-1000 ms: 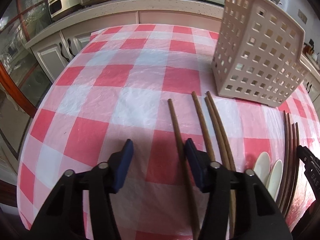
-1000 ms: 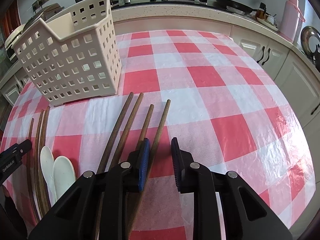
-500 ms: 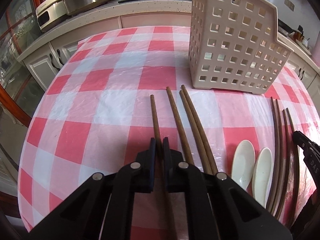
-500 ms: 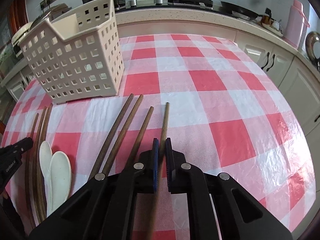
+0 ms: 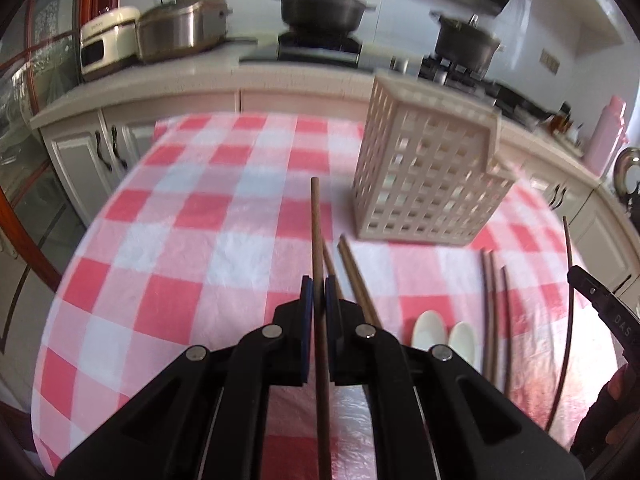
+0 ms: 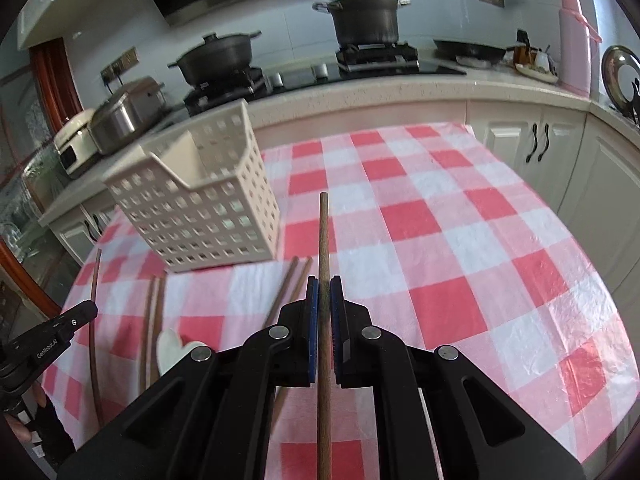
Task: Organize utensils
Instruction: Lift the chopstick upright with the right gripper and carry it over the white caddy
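Both chopsticks have left the cloth since the earlier frames. Left gripper [image 5: 314,285] pinches one chopstick [image 5: 316,236], its tip left of the holder [image 5: 428,176]; right gripper [image 6: 324,285] pinches another chopstick [image 6: 323,248], right of the holder. Each is clamped at a single point, so it may pivot or slip and catch the holder's rim. Two spoons [image 5: 444,336] lie in front of the holder.

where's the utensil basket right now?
The white basket stands upright on the checked tablecloth at the far side by the counter: right of centre in the left wrist view, left in the right wrist view, behind the loose chopsticks.
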`<state>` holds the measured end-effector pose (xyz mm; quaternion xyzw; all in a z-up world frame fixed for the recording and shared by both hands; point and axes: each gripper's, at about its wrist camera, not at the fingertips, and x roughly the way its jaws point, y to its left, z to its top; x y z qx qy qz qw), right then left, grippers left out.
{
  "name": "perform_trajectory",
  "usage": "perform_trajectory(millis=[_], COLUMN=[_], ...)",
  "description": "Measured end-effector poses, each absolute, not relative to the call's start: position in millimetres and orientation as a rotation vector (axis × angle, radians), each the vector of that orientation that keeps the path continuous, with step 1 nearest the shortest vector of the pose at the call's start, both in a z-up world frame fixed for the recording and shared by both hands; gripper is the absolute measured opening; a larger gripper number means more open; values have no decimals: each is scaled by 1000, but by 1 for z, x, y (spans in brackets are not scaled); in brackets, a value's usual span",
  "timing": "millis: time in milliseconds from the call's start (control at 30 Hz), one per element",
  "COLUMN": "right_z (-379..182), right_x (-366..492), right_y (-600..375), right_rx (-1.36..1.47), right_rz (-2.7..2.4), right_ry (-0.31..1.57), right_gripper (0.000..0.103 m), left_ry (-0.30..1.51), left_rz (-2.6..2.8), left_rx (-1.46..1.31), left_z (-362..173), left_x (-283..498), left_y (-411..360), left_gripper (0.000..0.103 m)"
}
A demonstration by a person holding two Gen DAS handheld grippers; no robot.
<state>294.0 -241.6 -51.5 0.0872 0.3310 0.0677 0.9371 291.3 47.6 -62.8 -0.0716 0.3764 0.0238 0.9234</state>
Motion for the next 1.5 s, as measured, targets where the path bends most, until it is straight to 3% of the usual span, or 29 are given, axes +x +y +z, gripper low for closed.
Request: perform_trajectory(millis=[733,1167,1500], right_z=[17,42,89], right_x=[232,238,277], right_y=[-237,-224,-219], right_rx=[105,62,67], right_rz=[190,243,289], right_ry=[451,317,192], right_gripper=[8,8,8], left_ry=[475,357,215], left_rz=[4,12,-53], left_rx=[-76,-28,-23], left_z=[19,42,113], left_x=[216,224,251], left_y=[34,18,-1], left_gripper=[6,6,6])
